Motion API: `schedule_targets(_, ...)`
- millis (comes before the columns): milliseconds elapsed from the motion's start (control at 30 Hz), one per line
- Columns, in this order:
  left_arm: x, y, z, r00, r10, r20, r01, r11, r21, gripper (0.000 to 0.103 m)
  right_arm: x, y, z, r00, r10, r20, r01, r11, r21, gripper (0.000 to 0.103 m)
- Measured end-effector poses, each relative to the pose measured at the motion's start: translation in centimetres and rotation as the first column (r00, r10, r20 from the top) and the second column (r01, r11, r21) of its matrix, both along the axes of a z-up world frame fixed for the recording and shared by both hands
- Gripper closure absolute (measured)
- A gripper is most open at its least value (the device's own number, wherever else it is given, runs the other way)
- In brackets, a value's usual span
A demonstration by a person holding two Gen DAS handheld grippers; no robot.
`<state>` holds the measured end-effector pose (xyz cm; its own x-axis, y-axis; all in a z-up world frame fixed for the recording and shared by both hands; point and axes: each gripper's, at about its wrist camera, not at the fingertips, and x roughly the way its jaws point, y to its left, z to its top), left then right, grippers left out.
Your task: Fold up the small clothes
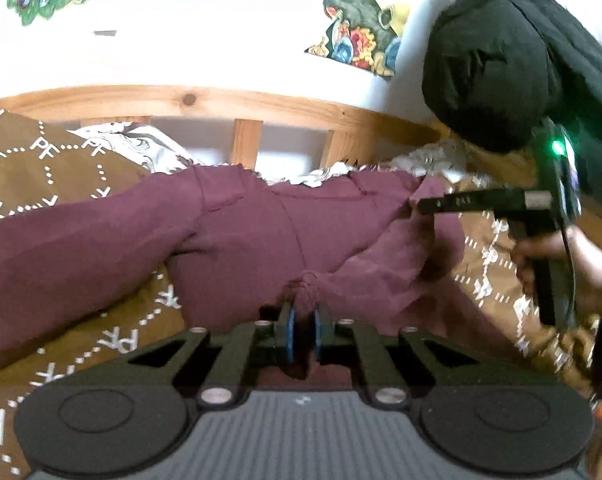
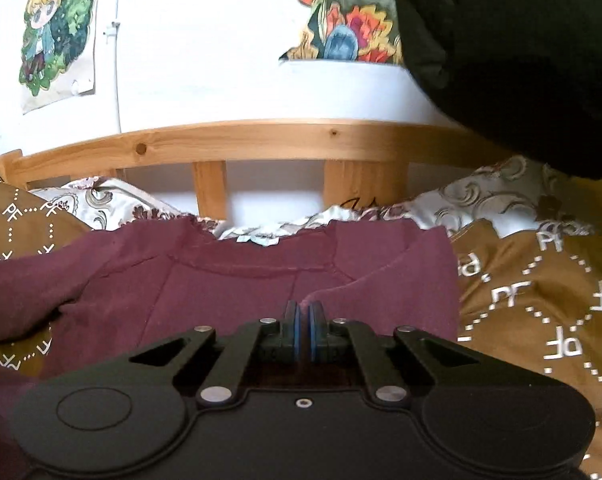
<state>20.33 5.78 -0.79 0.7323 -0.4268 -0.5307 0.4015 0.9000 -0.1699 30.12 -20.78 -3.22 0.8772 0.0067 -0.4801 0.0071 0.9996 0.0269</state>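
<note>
Both grippers point gently downward at the shirt (image 1: 261, 232), a maroon long-sleeved one spread flat on the brown quilt (image 1: 53, 168), its neckline toward the wooden rail (image 1: 205, 100) behind it. The left gripper (image 1: 304, 314) sits at the shirt's near edge, jaws nearly together, with a bunched knot of maroon cloth pinched between the blue pads (image 1: 290, 330). The right gripper (image 2: 304, 312) is over the shirt's middle, jaws pressed all but closed on a raised ridge of fabric (a thin fold, by the look of it). From the left wrist view the right gripper (image 1: 425, 205) shows side-on at the shirt's right shoulder, fingers reaching level into the cloth, a hand (image 1: 573, 264) wrapped round its handle just right of the shirt. The left sleeve trails off across the quilt.
</note>
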Motion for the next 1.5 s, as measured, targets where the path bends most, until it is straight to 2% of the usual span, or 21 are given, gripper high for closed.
schedule_targets(200, -0.9, -0.2, -2.5, 0.991, -0.082, -0.104, 0.087, 0.996, 0.037, 0.091, 2.0, -0.6, -2.4, 0.996, -0.017, -0.086, 0.021, 0.999, 0.044, 0.099)
schedule_targets(267, -0.9, -0.3, -3.2, 0.981, -0.117, -0.153, 0.124, 0.992, 0.037, 0.083, 1.9, -0.8, -3.0, 0.995, -0.017, -0.101, 0.022, 0.999, 0.048, 0.098)
schedule_targets(300, -0.9, -0.2, -3.5, 0.976, -0.128, -0.175, 0.135, 0.99, 0.028, 0.067, 1.7, -0.9, -3.2, 0.994, -0.017, -0.108, 0.022, 0.998, 0.05, 0.093)
schedule_targets(333, -0.9, -0.1, -3.7, 0.973, -0.126, -0.191, 0.131, 0.991, 0.016, 0.042, 1.5, -1.0, -3.4, 0.993, -0.016, -0.116, 0.022, 0.998, 0.054, 0.087)
schedule_targets(400, -0.9, 0.6, -3.5, 0.977, -0.106, -0.187, 0.102, 0.994, -0.034, 0.019, 0.8, -1.2, -3.6, 0.992, -0.002, -0.124, 0.011, 0.997, 0.072, 0.082)
schedule_targets(467, -0.6, 1.4, -3.1, 0.979, -0.093, -0.18, 0.077, 0.993, -0.09, 0.013, -0.2, -1.3, -3.7, 0.993, 0.011, -0.121, -0.004, 0.998, 0.06, 0.073)
schedule_targets(533, 0.5, 2.1, -2.9, 0.975, -0.063, -0.212, 0.034, 0.99, -0.138, 0.006, -1.4, -1.5, -3.7, 0.994, 0.013, -0.106, -0.009, 0.999, 0.037, 0.055)
schedule_targets(600, 2.0, 2.5, -3.0, 0.963, -0.017, -0.269, -0.036, 0.981, -0.189, 0.006, -2.6, -1.9, -3.6, 0.997, 0.005, -0.082, -0.003, 1.0, 0.024, 0.042)
schedule_targets(667, 3.3, 3.1, -3.3, 0.944, 0.029, -0.329, -0.117, 0.961, -0.25, 0.012, -3.5, -2.6, -3.4, 0.999, -0.017, -0.048, 0.017, 1.0, -0.002, 0.038)
schedule_targets(700, 4.3, 3.3, -3.6, 0.925, 0.048, -0.377, -0.162, 0.947, -0.277, 0.027, -3.8, -3.0, -3.3, 0.999, -0.032, -0.035, 0.032, 0.999, -0.009, 0.037)
schedule_targets(733, 5.1, 3.4, -3.9, 0.904, 0.05, -0.425, -0.188, 0.938, -0.29, 0.05, -3.9, -3.6, -3.1, 0.998, -0.049, -0.025, 0.049, 0.999, -0.006, 0.037)
schedule_targets(800, 6.6, 3.1, -4.8, 0.859, 0.029, -0.512, -0.213, 0.928, -0.305, 0.082, -4.1, -4.8, -2.8, 0.996, -0.085, -0.005, 0.085, 0.996, 0.023, 0.037)
schedule_targets(867, 6.9, 2.7, -5.3, 0.851, 0.004, -0.525, -0.204, 0.924, -0.324, 0.086, -4.0, -6.0, -2.6, 0.993, -0.118, 0.019, 0.117, 0.992, 0.046, 0.037)
schedule_targets(933, 6.5, 2.4, -5.0, 0.875, -0.015, -0.484, -0.177, 0.92, -0.35, 0.094, -3.7, -6.9, -2.9, 0.989, -0.144, 0.013, 0.143, 0.988, 0.058, 0.037)
schedule_targets(1067, 4.1, 2.5, -2.1, 0.965, 0.011, -0.264, -0.104, 0.934, -0.342, 0.096, -3.1, -7.7, -3.8, 0.991, -0.133, -0.014, 0.133, 0.985, 0.107, 0.039)
schedule_targets(1100, 3.1, 2.7, -1.1, 0.98, 0.018, -0.2, -0.084, 0.94, -0.331, 0.096, -2.9, -7.7, -3.9, 0.991, -0.131, -0.017, 0.132, 0.986, 0.104, 0.039)
schedule_targets(1167, 1.7, 2.8, -0.4, 0.991, 0.017, -0.135, -0.054, 0.96, -0.276, 0.096, -2.6, -7.7, -4.2, 0.992, -0.127, -0.023, 0.129, 0.986, 0.102, 0.039)
schedule_targets(1267, 1.1, 2.9, -1.9, 0.979, 0.018, -0.202, -0.064, 0.972, -0.226, 0.095, -2.0, -7.9, -4.6, 0.99, -0.137, -0.034, 0.14, 0.984, 0.111, 0.039)
schedule_targets(1367, 1.4, 2.3, -4.3, 0.942, 0.034, -0.335, -0.105, 0.975, -0.194, 0.092, -1.6, -8.3, -5.1, 0.989, -0.139, -0.047, 0.144, 0.981, 0.127, 0.042)
schedule_targets(1467, 1.1, 1.7, -5.4, 0.92, 0.054, -0.388, -0.119, 0.982, -0.146, 0.087, -1.4, -8.6, -5.5, 0.989, -0.139, -0.057, 0.146, 0.978, 0.148, 0.059)
schedule_targets(1500, 1.0, 1.7, -5.6, 0.921, 0.059, -0.385, -0.117, 0.984, -0.131, 0.081, -1.4, -8.5, -5.5, 0.99, -0.129, -0.058, 0.136, 0.979, 0.15, 0.071)
